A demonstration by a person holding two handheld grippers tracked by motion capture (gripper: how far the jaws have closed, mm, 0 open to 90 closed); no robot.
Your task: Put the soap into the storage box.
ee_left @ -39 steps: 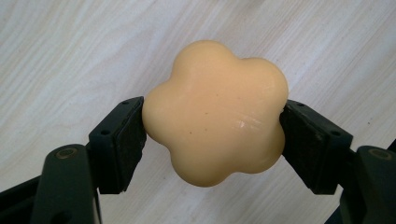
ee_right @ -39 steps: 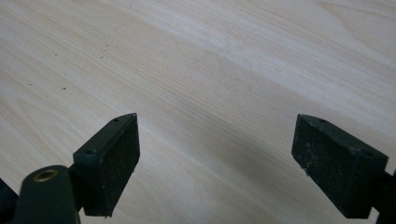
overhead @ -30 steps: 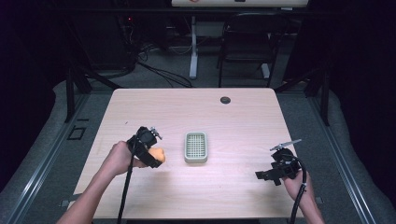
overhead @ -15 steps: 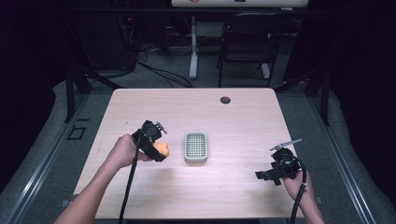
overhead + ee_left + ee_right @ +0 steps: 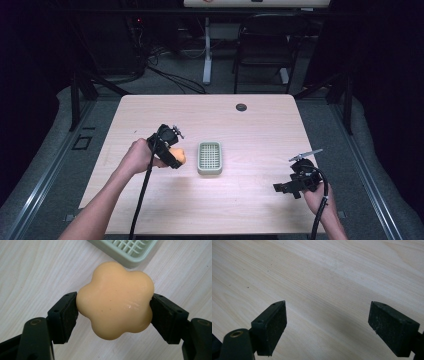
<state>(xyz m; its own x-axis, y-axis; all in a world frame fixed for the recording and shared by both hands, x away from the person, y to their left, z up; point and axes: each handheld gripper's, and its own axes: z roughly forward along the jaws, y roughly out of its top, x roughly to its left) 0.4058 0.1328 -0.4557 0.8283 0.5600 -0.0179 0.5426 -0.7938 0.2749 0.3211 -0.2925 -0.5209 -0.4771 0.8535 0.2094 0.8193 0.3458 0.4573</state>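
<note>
While the left gripper (image 5: 113,315) is pinching it from both sides, one peach-coloured, flower-shaped soap (image 5: 115,300) is sitting at the centre of the left gripper view, its five rounded lobes bulging out past the pads (image 5: 63,315). In the high view the soap (image 5: 178,155) is showing as a small orange spot left of centre, just beside the tray (image 5: 209,157), with the left gripper (image 5: 172,155) wrapping around it and the left hand (image 5: 137,157) gripping behind. I cannot tell whether the soap is touching the table or hanging just above it.

One pale green tray (image 5: 125,251) with a grid bottom is peeking in at the top of the left gripper view, close to the soap but apart from it. In the high view it is lying at the middle of the table (image 5: 250,125), long side running up and down the frame.

The right gripper (image 5: 327,327) is holding its jaws spread wide, with bare wood grain between them. In the high view the right gripper (image 5: 287,187) is hovering at the lower right, well apart from the tray, held by the right hand (image 5: 315,195).

One small dark round disc (image 5: 241,107) is sitting near the table's upper edge. No writing or brand mark is readable anywhere. Two black cables are trailing toward the bottom edge, one from each gripper.
</note>
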